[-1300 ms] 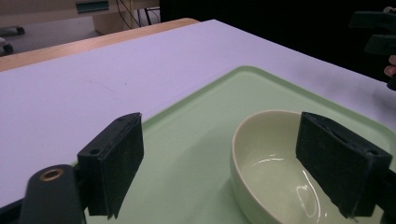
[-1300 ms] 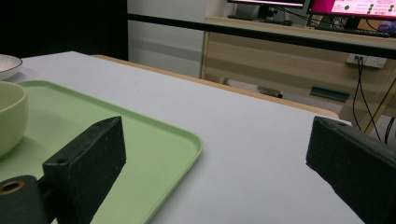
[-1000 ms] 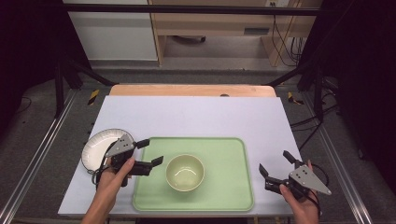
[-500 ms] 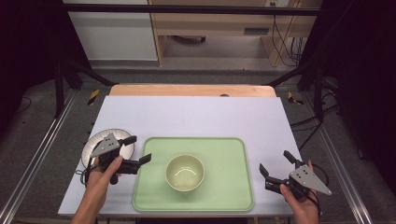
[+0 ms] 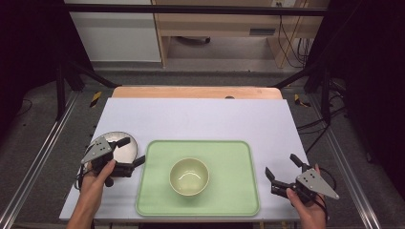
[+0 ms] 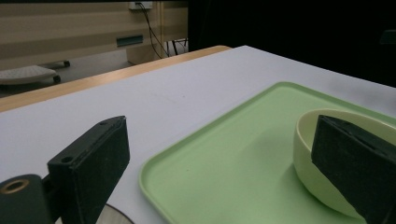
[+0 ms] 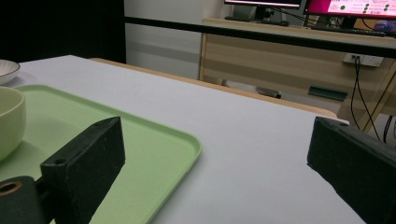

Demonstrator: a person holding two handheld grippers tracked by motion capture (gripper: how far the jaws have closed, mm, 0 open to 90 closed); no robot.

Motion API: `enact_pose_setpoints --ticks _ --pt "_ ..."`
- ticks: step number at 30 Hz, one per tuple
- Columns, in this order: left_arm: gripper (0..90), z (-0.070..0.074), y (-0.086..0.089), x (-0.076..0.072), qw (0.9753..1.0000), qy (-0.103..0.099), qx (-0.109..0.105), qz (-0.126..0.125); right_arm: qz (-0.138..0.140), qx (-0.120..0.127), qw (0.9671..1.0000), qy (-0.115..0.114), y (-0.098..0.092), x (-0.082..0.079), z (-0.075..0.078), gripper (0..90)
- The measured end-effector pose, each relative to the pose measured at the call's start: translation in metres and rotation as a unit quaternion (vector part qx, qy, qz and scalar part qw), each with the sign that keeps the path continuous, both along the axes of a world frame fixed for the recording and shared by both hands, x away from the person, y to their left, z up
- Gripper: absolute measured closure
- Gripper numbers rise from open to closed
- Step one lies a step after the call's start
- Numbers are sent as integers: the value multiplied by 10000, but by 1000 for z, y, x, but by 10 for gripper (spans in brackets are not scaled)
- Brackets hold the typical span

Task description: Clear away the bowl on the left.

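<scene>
A pale yellow bowl (image 5: 189,176) on a light green tray (image 5: 239,200); white table (image 5: 200,119).

1. The left hand-held gripper (image 5: 128,152) is black, topped by a grey three-cornered plate dotted with small dark screw heads.
2. The right hand-held gripper (image 5: 282,168) is built the same: black body, grey three-cornered plate, small dark dots on it.
3. In both gripper views each jaw is a blocky black slab with a flat matt pad face and a small round hole near its base.
4. A brass-coloured ring sits in the black body at the lower left of each gripper view.
5. Both forearms are bare, with no sleeves or gloves.
</scene>
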State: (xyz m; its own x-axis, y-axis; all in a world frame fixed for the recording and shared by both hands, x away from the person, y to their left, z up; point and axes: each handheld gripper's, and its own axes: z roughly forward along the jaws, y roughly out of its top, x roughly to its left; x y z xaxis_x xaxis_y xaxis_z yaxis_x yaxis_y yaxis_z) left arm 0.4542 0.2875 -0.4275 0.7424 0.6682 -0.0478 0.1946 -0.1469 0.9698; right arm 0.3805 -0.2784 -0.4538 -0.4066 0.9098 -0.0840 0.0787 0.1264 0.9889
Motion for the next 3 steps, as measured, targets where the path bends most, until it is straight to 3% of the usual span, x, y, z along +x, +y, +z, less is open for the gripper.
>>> enact_pose_setpoints --ticks 3 --pt "45 -1 6 -1 9999 -96 5 -40 4 1 10000 2 0 0 0 43"
